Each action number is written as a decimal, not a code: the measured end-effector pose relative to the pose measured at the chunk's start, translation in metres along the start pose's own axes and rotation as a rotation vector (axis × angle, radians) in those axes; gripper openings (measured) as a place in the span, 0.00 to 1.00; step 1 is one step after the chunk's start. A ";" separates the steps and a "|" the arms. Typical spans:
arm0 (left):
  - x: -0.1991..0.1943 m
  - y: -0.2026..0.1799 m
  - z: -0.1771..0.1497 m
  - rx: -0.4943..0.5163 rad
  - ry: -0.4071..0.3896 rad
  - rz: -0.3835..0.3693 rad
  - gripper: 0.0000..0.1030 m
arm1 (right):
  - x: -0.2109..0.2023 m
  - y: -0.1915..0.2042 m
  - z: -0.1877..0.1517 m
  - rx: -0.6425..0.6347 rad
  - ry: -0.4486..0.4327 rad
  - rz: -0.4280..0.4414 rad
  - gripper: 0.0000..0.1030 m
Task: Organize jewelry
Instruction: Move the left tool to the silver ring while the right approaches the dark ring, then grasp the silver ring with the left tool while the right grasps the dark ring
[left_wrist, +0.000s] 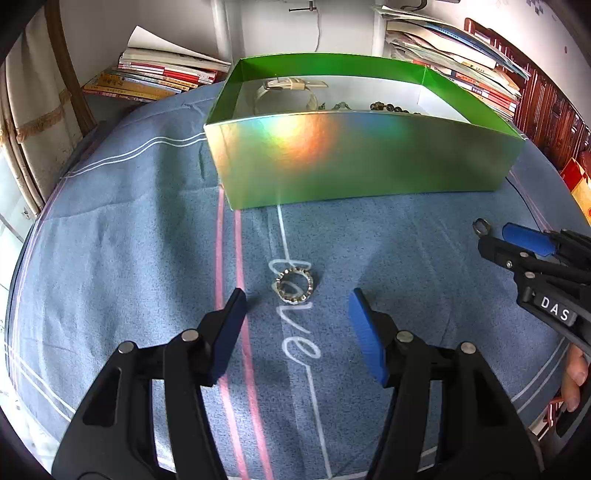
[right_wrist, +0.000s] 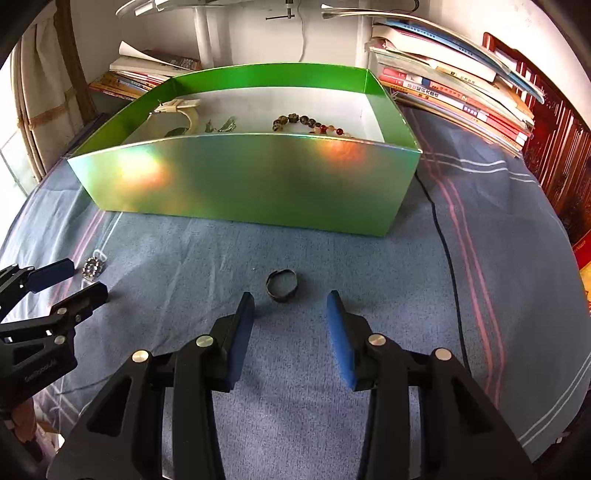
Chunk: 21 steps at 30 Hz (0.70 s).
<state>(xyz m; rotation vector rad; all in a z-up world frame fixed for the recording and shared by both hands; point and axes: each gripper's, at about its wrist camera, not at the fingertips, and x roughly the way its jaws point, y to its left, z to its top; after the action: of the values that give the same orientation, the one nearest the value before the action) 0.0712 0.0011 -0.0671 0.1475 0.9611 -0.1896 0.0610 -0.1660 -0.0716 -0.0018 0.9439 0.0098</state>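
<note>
A sparkly silver ring (left_wrist: 293, 287) lies on the blue cloth just ahead of my open left gripper (left_wrist: 297, 301); it also shows in the right wrist view (right_wrist: 91, 266). A dark plain ring (right_wrist: 281, 284) lies just ahead of my open right gripper (right_wrist: 291, 304); in the left wrist view the dark ring (left_wrist: 481, 226) sits at the right gripper's tips (left_wrist: 496, 236). A shiny green box (right_wrist: 258, 177) stands behind, holding a white watch (right_wrist: 177, 110), small silver pieces (right_wrist: 221, 126) and a bead bracelet (right_wrist: 310, 124).
The blue cloth (left_wrist: 147, 240) with pink and white stripes covers the surface. Stacks of books stand behind the box at left (left_wrist: 159, 74) and right (right_wrist: 454, 88). A dark wooden cabinet (right_wrist: 554, 147) is at far right.
</note>
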 end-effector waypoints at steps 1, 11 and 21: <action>0.000 0.000 0.000 0.000 -0.001 0.002 0.57 | 0.000 0.001 0.000 -0.003 -0.003 -0.002 0.40; 0.000 0.002 -0.001 -0.006 -0.006 -0.026 0.51 | 0.001 0.013 -0.002 -0.034 -0.025 0.017 0.18; 0.000 0.001 0.000 -0.009 -0.008 -0.037 0.44 | -0.010 0.000 -0.012 0.004 0.005 0.108 0.19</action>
<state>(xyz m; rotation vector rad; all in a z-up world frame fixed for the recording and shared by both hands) 0.0712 0.0025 -0.0673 0.1211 0.9568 -0.2199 0.0453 -0.1663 -0.0709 0.0530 0.9477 0.1074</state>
